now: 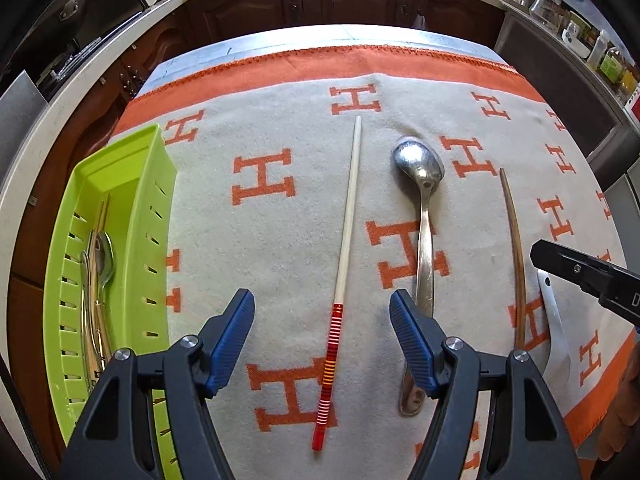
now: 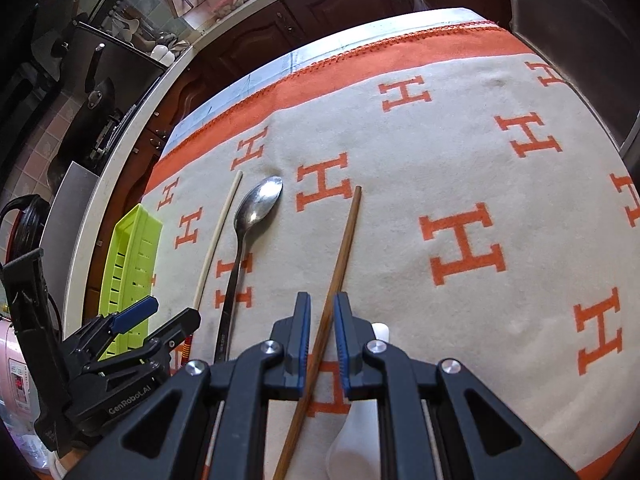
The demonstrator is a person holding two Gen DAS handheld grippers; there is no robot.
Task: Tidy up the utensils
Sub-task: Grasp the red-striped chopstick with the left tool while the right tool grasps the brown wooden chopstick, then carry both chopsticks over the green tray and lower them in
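Note:
A pale chopstick with a red striped end (image 1: 344, 264) (image 2: 218, 240) lies on the H-patterned cloth. My left gripper (image 1: 322, 300) (image 2: 172, 310) hovers open over its red end, one blue pad on each side, touching nothing. To its right lie a metal spoon (image 1: 424, 224) (image 2: 248, 220), a brown chopstick (image 1: 514, 248) (image 2: 344, 240) and a white spoon (image 1: 556, 332) (image 2: 352, 448). My right gripper (image 2: 322, 300) (image 1: 560, 268) hangs above the brown chopstick with its jaws nearly together and nothing in them. The chopstick shows through the narrow gap.
A lime green slotted tray (image 1: 132, 184) (image 2: 132, 248) sits at the cloth's left edge, holding spoons and other utensils (image 1: 98, 280). Dark wooden cabinets (image 1: 340, 0) and a countertop run behind the table. A pink appliance (image 2: 16, 380) stands at far left.

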